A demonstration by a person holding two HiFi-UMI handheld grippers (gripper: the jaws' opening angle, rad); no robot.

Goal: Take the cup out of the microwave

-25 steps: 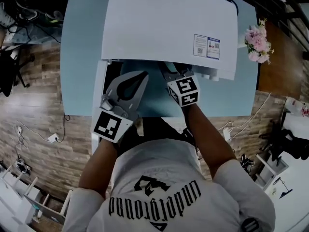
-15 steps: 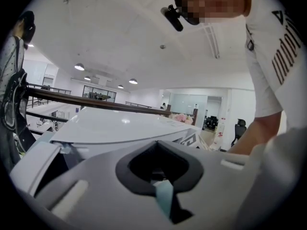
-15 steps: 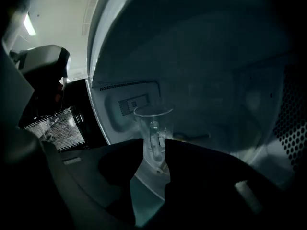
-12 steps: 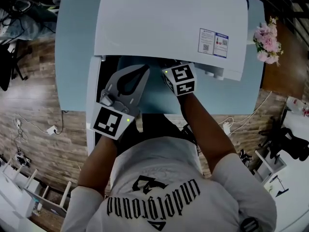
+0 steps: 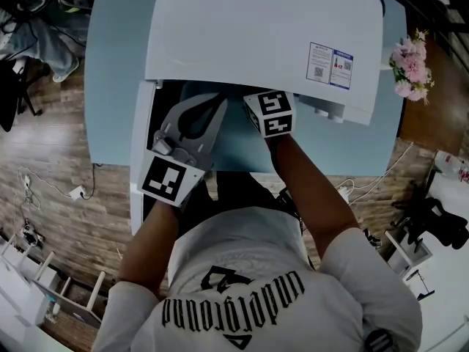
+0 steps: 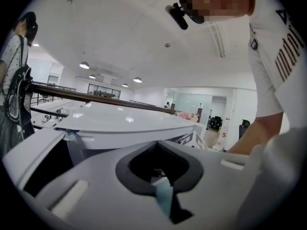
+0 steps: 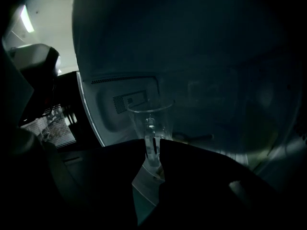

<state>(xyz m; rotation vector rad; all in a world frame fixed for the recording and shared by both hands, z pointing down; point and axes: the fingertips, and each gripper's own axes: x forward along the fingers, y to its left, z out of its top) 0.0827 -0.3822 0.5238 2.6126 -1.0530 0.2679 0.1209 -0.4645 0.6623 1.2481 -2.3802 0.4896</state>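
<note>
- Since a second ago my right gripper has pushed deeper into the microwave. Its marker cube now sits right at the front edge of the white top, where before it hung clear in front of it.
- The jaws on that one have just been closing in. They stand a narrow gap apart, tips not meeting.
- And there's the cup: clear, upright, on the floor of the dark cavity. It is dead in line with that gap and just ahead of my tips.
- Its rim stands above the jaws and its lower part shows through the slit. I see no pad pressing on it, so nothing is held yet.
- From the head view, the right jaws and the cup are out of sight under the microwave's top. Only the cube and my forearm show.
- My left gripper hangs just to the left of the right one, in front of the opening and over the light blue table. It has barely shifted since the earlier frame.
- Its jaws are together at the tips, with nothing in them.
- The door stands swung open at the left, seen edge-on from above. My left gripper is between it and the right gripper.
- A sticker sits on the microwave's top near the right front corner.
- Pink flowers stand off to the right, well apart from both tools, and a wood floor shows around the table.
</note>
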